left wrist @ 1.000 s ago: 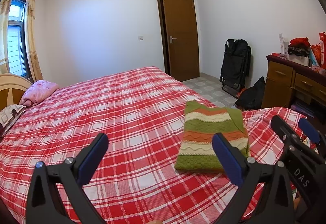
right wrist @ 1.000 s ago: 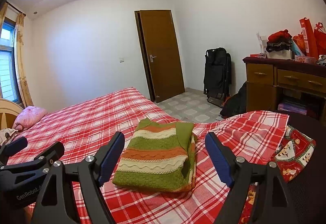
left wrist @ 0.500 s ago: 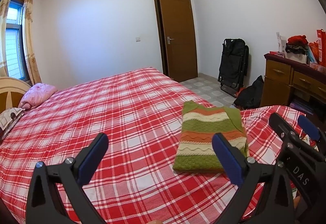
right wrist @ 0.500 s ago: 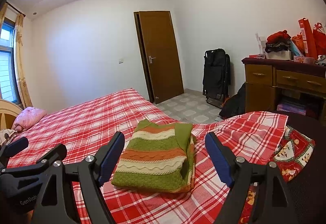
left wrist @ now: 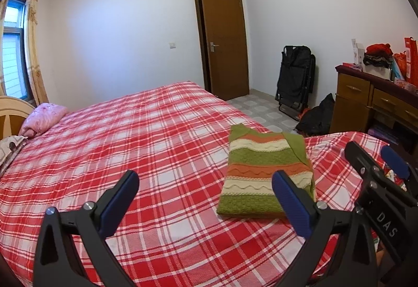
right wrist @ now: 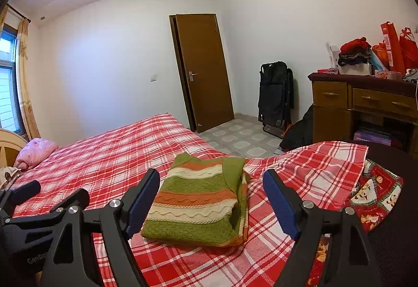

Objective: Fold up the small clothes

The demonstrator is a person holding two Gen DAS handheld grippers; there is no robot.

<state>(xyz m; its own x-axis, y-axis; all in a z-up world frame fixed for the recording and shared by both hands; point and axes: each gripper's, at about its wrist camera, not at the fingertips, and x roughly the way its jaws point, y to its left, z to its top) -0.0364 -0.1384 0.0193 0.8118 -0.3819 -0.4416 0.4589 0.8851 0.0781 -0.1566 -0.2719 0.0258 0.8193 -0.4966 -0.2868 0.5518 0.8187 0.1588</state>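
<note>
A bedroom with white walls is showing in both wrist views, and a bed (left wrist: pixel 146 135) under a red-and-white plaid cover is filling most of the foreground. Nearest the lens, the left hand-held gripper (left wrist: pixel 205 189) is hovering above the cover with its blue-padded fingers spread wide and nothing between them; its base is running out of the bottom of the view. The right hand-held gripper (right wrist: pixel 211 191) is likewise gaping wide and empty, framing the folded sweater (right wrist: pixel 199 199), which is lying flat on the bed near the right-hand corner, its green, orange and cream stripes facing up. The sweater's near right corner is sitting behind a blue pad in the left view. A red printed cloth (right wrist: pixel 376 193) is poking out at the bed's right edge, partly cut off. Farther back, a pink pillow (left wrist: pixel 43 118) is resting by the headboard. Beyond, a cluttered wooden desk (right wrist: pixel 363 101), a folded black chair (right wrist: pixel 275 93) and a brown door (right wrist: pixel 205 70) are lining the far walls.
</note>
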